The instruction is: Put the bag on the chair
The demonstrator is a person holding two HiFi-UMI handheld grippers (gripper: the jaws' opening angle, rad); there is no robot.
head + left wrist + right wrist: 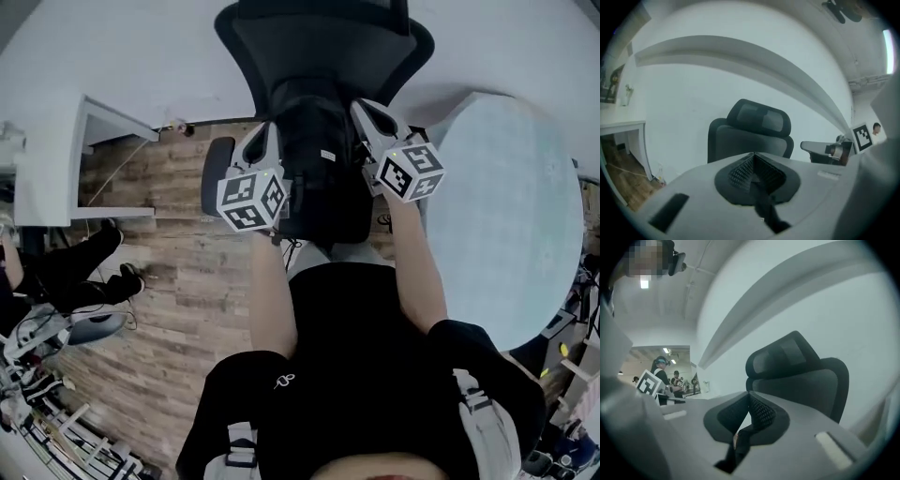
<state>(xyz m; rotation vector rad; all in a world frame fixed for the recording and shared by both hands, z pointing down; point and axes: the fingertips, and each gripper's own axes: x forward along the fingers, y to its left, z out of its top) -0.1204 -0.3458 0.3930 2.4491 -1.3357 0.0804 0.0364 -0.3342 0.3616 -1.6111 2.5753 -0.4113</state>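
Note:
A black bag (314, 155) hangs between my two grippers, in front of the backrest of a black office chair (323, 37). In the head view I cannot tell whether the bag's bottom touches the seat. My left gripper (266, 129) is at the bag's left side and my right gripper (368, 111) at its right. In the left gripper view the left gripper (753, 157) is shut on a black strap (765, 210), with the chair (750, 136) straight ahead. In the right gripper view the right gripper (750, 394) is shut on another black strap (742, 439), and the chair (801, 376) stands ahead to the right.
A round white table (525, 216) stands close on the right. A white desk (56, 159) is at the left, with another person's legs and shoes (84, 262) on the wooden floor (178, 309) beside it. The chair's left armrest (217, 169) juts out by my left gripper.

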